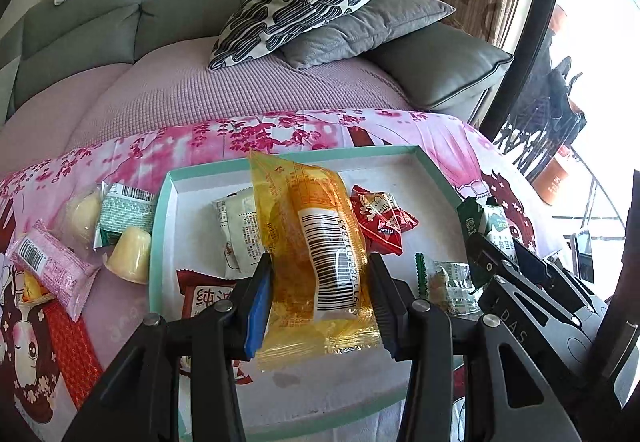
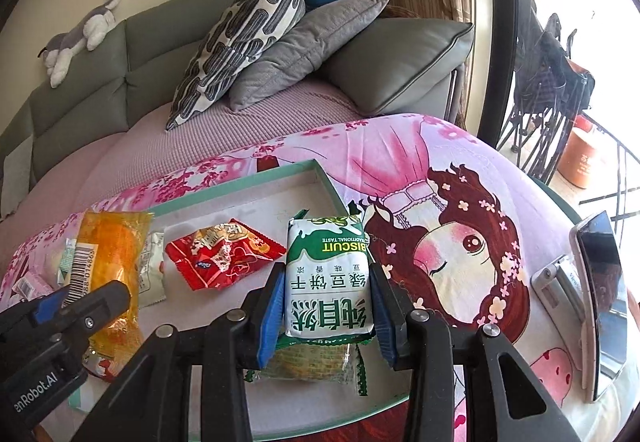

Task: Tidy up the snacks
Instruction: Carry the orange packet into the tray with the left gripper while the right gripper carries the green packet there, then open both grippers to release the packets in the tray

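Yellow snack packet (image 1: 320, 262): clamped between the left gripper (image 1: 320, 302) pads, barcode up, held over the teal-rimmed tray (image 1: 160, 226). Green biscuit packet (image 2: 328, 282): clamped in the right gripper (image 2: 326, 316), at the tray's right edge. Ahead of the grippers, in the tray: red packet (image 2: 224, 258), white packet (image 1: 240, 234). Left of the tray, on the pink cloth (image 2: 460, 169): pink wafer pack (image 1: 52, 270), jelly cups (image 1: 130, 260).
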Action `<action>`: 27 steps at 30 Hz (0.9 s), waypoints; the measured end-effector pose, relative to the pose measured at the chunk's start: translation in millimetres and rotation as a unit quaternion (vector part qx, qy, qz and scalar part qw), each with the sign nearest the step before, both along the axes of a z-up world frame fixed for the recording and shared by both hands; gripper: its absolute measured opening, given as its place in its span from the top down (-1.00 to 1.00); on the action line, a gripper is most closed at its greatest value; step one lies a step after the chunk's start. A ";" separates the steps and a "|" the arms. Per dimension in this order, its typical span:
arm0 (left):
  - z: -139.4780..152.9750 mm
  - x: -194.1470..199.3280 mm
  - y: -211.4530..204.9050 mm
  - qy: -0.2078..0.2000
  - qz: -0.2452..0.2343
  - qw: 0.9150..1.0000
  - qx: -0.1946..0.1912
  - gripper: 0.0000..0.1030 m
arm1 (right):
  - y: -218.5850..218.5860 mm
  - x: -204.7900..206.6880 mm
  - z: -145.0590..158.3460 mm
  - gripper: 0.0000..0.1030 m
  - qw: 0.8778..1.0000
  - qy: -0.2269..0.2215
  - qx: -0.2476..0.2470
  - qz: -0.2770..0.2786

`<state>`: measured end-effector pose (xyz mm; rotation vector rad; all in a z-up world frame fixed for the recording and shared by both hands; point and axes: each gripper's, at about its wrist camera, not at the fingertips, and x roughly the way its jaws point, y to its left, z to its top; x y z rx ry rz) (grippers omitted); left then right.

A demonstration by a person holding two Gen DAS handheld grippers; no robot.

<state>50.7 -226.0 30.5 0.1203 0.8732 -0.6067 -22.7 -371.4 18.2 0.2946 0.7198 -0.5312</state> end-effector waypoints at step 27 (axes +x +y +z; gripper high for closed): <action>-25.1 22.8 -2.4 0.028 0.020 0.999 0.027 -0.01 | 7.4 19.4 -14.7 0.16 0.999 0.031 0.001 0.017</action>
